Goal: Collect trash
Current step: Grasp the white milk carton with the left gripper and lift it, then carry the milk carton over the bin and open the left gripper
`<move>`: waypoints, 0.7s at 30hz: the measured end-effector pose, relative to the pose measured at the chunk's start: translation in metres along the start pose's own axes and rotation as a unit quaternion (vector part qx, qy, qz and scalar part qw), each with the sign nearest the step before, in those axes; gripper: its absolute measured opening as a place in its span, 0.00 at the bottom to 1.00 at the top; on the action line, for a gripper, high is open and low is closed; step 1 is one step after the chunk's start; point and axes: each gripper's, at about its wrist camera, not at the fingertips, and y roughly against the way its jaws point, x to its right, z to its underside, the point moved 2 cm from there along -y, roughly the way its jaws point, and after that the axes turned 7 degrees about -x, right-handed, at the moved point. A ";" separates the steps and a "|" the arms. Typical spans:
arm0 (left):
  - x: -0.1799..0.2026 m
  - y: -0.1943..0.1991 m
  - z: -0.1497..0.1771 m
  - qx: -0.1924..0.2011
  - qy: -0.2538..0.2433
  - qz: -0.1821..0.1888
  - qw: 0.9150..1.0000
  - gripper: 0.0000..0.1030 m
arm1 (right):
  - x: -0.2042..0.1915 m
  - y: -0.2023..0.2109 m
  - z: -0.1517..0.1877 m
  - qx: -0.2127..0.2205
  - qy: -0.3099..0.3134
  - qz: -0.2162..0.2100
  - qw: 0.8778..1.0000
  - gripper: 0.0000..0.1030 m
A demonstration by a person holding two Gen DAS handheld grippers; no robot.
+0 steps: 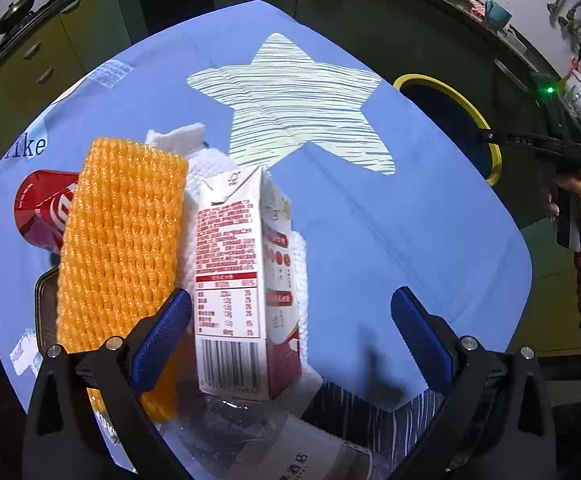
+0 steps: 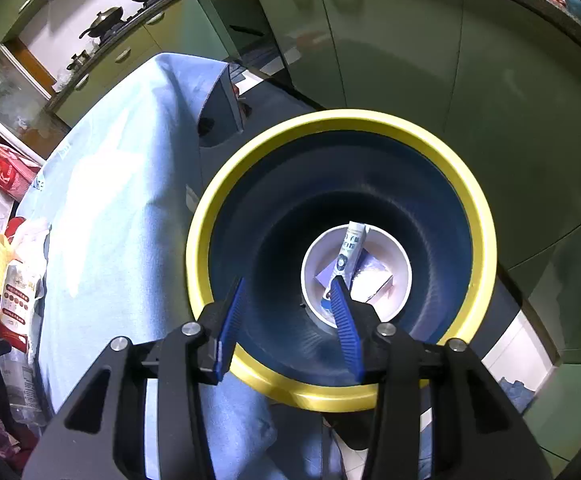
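Right wrist: open jaws above bin (image 2: 370, 396).

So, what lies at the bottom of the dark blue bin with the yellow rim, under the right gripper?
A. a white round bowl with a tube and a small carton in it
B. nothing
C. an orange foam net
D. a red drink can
A: the right wrist view looks down into the dark blue bin with the yellow rim and shows a white round bowl holding a tube and a small carton.
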 end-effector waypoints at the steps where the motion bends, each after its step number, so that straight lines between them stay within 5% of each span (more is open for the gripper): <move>1: 0.002 0.001 0.000 0.002 -0.002 -0.002 1.000 0.96 | 0.000 0.000 0.000 0.000 0.000 0.001 1.000 0.41; 12: 0.004 -0.004 -0.001 -0.011 -0.004 -0.002 1.000 0.68 | -0.004 -0.008 -0.001 -0.010 0.004 -0.006 1.000 0.41; 16: 0.001 -0.007 -0.002 -0.015 0.004 0.001 1.000 0.39 | -0.005 -0.008 0.001 -0.010 0.005 -0.008 1.000 0.41; 21: 0.002 0.010 -0.002 0.006 0.001 -0.007 1.000 0.36 | -0.004 -0.003 0.001 -0.005 0.003 -0.010 1.000 0.41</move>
